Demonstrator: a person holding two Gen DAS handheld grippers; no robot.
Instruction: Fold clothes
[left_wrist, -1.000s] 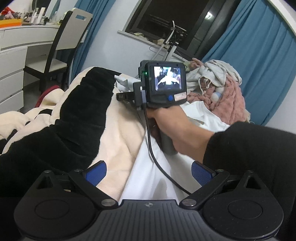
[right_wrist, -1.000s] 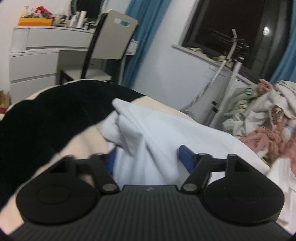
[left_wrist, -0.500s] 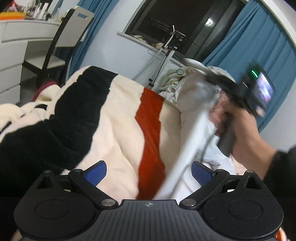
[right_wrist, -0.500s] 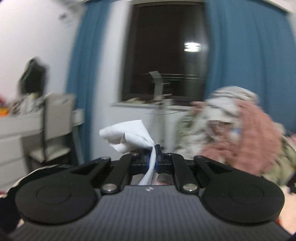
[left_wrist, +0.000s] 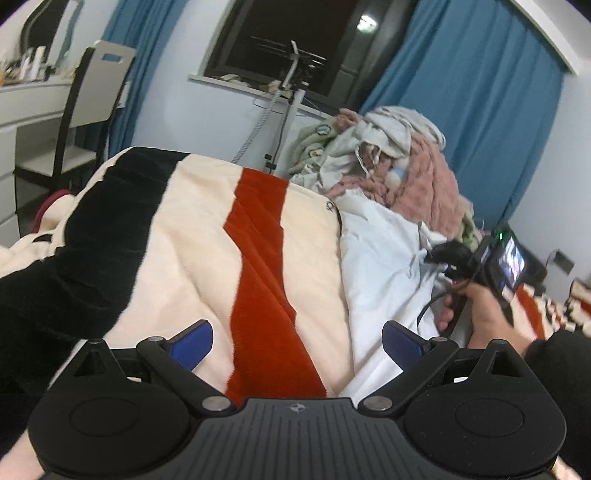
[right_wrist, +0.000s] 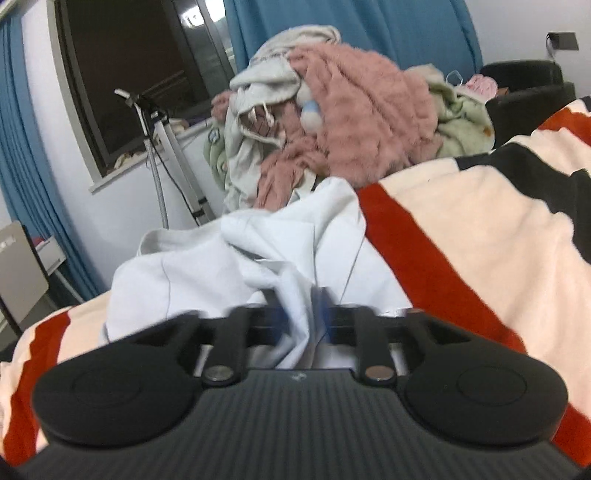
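Half a second ago the right gripper (right_wrist: 301, 317) was up in the air with the white garment (right_wrist: 258, 266) pinched high in front of the window; now it has swung down to the far right of the bed, and the garment lies bunched on the striped blanket (left_wrist: 207, 236) instead of hanging. From the left wrist view the same white cloth (left_wrist: 384, 266) is spread along the right side of the red stripe, with the right gripper (left_wrist: 436, 254) resting at its far edge, held by the right hand (left_wrist: 476, 310).

In the right wrist view the blue pads (right_wrist: 327, 317) sit close together with a twisted fold of the white cloth running between them, so this gripper is nearly closed and has the cloth in its grip; motion blur softens the fingertips. The rest of the cloth fans out ahead of it in loose wrinkles toward the pile of clothes (right_wrist: 332, 122), a heap of pink fleece, grey and pale green items at the window end of the bed.

The left gripper (left_wrist: 297, 338) hovers over the blanket with its blue pads (left_wrist: 192, 341) spread wide and nothing between them; the red stripe and the near edge of the white cloth show through the gap. A chair (left_wrist: 96, 96) stands by the blue curtain (left_wrist: 461, 110).
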